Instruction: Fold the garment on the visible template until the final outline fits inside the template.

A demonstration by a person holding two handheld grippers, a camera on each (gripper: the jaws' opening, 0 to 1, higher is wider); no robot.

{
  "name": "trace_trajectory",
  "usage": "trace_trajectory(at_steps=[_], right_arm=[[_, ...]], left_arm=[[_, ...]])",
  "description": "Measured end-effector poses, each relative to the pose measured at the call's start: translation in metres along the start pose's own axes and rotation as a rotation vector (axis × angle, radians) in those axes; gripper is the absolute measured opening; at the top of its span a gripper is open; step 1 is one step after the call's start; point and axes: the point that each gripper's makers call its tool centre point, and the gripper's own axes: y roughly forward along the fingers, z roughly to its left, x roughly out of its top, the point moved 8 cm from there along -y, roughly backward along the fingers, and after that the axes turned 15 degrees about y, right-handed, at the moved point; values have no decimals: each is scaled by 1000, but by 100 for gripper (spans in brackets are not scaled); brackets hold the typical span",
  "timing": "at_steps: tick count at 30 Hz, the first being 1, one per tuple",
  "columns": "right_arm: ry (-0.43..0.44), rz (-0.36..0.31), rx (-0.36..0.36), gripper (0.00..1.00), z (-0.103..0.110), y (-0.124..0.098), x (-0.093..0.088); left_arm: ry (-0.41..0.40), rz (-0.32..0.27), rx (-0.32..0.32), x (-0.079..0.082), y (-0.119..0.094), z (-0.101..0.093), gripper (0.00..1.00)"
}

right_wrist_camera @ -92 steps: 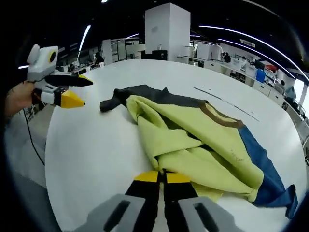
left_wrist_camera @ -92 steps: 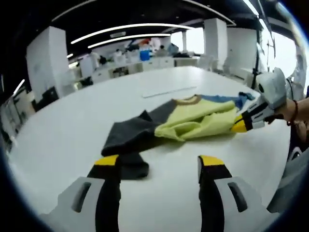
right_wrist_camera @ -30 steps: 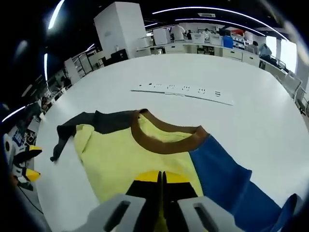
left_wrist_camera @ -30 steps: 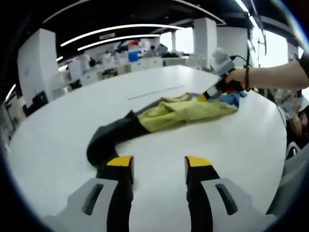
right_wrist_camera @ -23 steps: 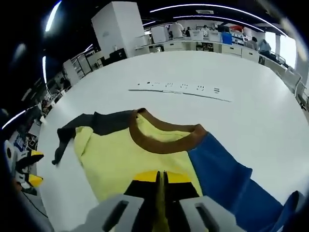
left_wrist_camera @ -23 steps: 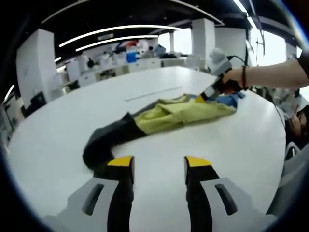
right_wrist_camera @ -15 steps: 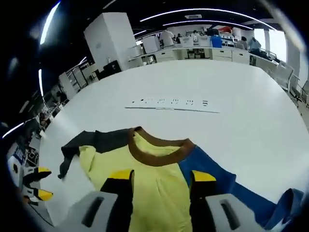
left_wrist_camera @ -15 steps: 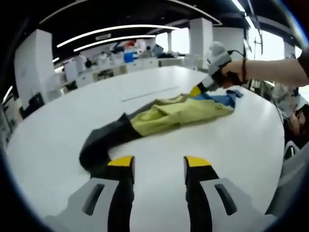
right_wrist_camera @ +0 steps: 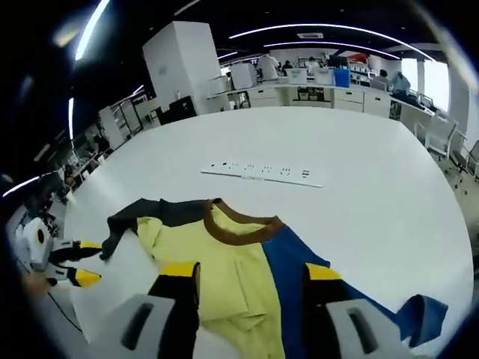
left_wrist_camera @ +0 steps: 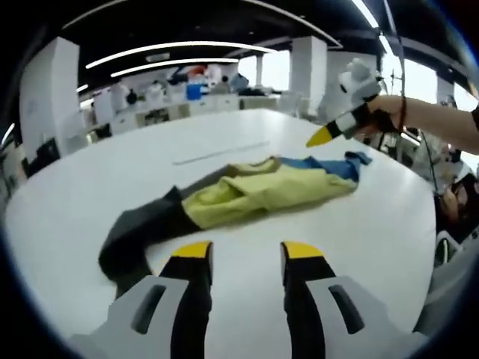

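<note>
We see the garment (left_wrist_camera: 247,191) lying rumpled on the white surface (left_wrist_camera: 97,187), and we place everything else by it. In the left gripper view it stretches across the middle: a dark grey sleeve (left_wrist_camera: 138,228) at the near end, a yellow-green body in the middle, a blue sleeve (left_wrist_camera: 329,164) at the far end. Our left gripper (left_wrist_camera: 239,254) hovers short of the grey sleeve with its yellow-tipped fingers (left_wrist_camera: 193,250) spread apart and nothing between them; they do not touch the cloth.

Past the blue sleeve, our right gripper (left_wrist_camera: 323,136) hangs in the air above the garment, held by a hand (left_wrist_camera: 385,120), clear of the fabric.

In the right gripper view the garment (right_wrist_camera: 224,262) lies just beyond that gripper (right_wrist_camera: 243,271), brown collar (right_wrist_camera: 239,224) turned away from us, yellow-green panel under the left finger, blue panel (right_wrist_camera: 299,277) under the right one. These fingers (right_wrist_camera: 179,271) are also parted and empty, above the cloth. The grey sleeve (right_wrist_camera: 142,213) trails off toward the left gripper (right_wrist_camera: 75,262), which sits near the sleeve's end. Beyond the collar, well apart from the garment, a long white strip (right_wrist_camera: 266,172) with dark marks lies flat on the surface. We cannot make out a template outline.
</note>
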Motion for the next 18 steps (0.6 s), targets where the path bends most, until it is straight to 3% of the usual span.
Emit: trace_trajectory(at_steps=[13, 18], right_arm=[[-15, 40, 10, 43, -20, -27, -36], [-14, 55, 25, 34, -24, -25, -48]], left_arm=[[-29, 4, -39, 4, 31, -5, 30], [-39, 4, -33, 9, 47, -6, 28]])
